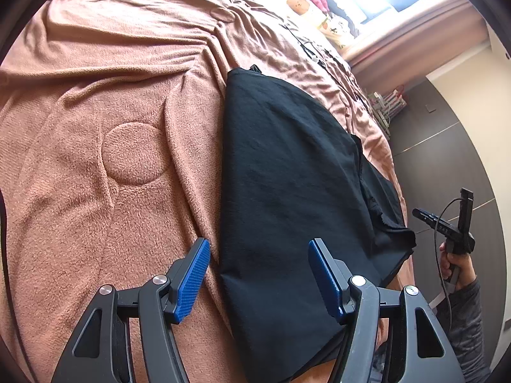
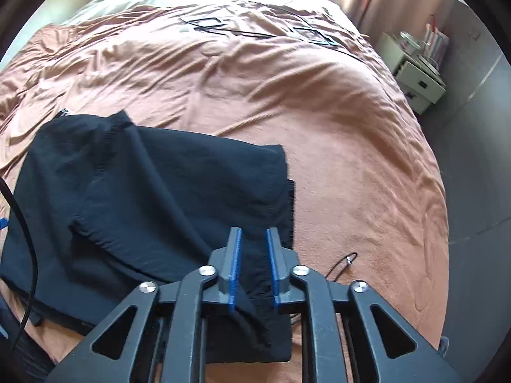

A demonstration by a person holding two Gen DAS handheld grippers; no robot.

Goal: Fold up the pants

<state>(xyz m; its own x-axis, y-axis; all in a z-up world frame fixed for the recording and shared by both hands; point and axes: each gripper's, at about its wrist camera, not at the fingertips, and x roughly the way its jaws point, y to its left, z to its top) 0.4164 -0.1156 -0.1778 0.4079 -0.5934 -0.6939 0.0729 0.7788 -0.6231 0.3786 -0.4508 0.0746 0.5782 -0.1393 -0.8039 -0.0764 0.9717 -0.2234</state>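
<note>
Black pants (image 1: 287, 191) lie folded on a brown blanket (image 1: 111, 111) on a bed. My left gripper (image 1: 258, 249) is open wide, above the near left edge of the pants, holding nothing. In the right wrist view the pants (image 2: 143, 198) lie at lower left, with one layer folded over another. My right gripper (image 2: 254, 239) is partly open over the near right corner of the pants; black cloth hangs between the blue pads lower down, but the tips do not clamp it. The right gripper also shows in the left wrist view (image 1: 453, 223), held in a hand beyond the bed edge.
The blanket (image 2: 319, 111) covers the bed, wrinkled. A thin black cable (image 2: 341, 265) lies on it by the right gripper. A white nightstand (image 2: 418, 76) stands at the far right on a dark floor (image 2: 472, 191). Clutter and a plush toy (image 1: 297, 3) sit at the bedhead.
</note>
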